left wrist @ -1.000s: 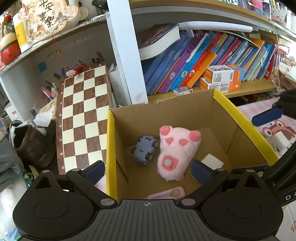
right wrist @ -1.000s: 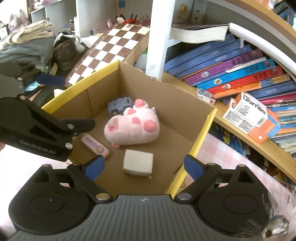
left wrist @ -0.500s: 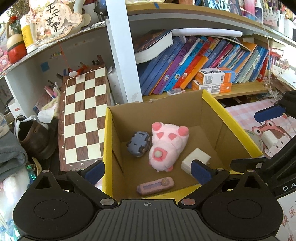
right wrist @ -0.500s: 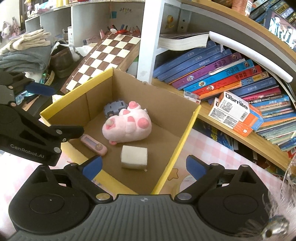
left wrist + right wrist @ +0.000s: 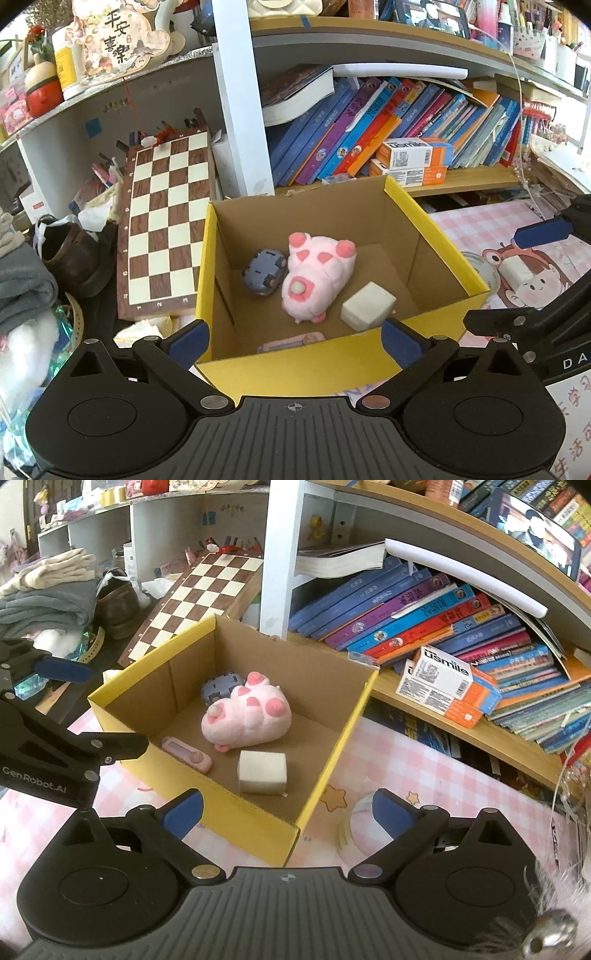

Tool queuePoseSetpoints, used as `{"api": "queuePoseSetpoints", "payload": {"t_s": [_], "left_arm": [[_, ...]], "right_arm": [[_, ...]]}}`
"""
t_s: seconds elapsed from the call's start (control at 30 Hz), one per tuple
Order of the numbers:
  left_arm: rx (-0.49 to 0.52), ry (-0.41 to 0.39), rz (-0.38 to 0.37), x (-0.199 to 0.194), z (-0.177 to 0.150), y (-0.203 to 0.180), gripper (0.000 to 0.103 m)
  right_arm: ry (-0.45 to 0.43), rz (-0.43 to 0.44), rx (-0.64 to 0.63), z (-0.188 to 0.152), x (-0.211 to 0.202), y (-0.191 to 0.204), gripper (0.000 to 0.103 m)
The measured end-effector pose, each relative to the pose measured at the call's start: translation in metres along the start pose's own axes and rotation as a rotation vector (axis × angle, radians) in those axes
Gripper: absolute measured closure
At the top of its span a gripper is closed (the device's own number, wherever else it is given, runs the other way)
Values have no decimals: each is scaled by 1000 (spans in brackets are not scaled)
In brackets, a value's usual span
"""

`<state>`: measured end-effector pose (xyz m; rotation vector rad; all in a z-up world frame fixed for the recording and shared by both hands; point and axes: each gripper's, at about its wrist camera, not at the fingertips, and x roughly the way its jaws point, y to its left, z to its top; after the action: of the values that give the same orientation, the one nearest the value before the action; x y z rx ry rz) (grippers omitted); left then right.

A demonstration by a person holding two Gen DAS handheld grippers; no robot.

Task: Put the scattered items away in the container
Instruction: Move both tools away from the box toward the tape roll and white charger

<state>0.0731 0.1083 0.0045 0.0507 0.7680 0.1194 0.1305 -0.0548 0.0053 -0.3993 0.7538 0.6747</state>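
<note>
A yellow-rimmed cardboard box [image 5: 436, 230] [image 5: 334, 753] stands on the pink checked mat. Inside lie a pink plush toy [image 5: 317, 275] [image 5: 245, 718], a grey-blue toy car [image 5: 264, 271] [image 5: 219, 686], a white foam block [image 5: 367, 304] [image 5: 262, 771] and a pink comb-like item [image 5: 291, 341] [image 5: 186, 755]. My left gripper [image 5: 295, 341] is open, held back from the box's near wall, with nothing between its fingers. My right gripper [image 5: 288, 812] is open and empty too, above the box's near corner. A roll of tape [image 5: 360, 830] lies on the mat beside the right finger.
A chessboard [image 5: 166, 221] [image 5: 201, 594] leans left of the box. Bookshelves with slanted books [image 5: 369, 129] [image 5: 424, 613] and orange-white cartons [image 5: 413, 162] [image 5: 443, 683] stand behind. Folded clothes [image 5: 44, 594] and a brown shoe [image 5: 70, 254] lie at the left.
Both grippers have pulled back and up from inside the box, so the whole box and the mat around it now show. The items in the box have not moved.
</note>
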Motion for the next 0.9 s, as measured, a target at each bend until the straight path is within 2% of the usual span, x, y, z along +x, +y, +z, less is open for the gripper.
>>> {"api": "queuePoseSetpoints", "payload": {"t_s": [0.9], "left_arm": [[3,15,-50,-31,-23,-45,2]], "right_arm": [[-12,-28,75,-52,-38,-13,3]]}}
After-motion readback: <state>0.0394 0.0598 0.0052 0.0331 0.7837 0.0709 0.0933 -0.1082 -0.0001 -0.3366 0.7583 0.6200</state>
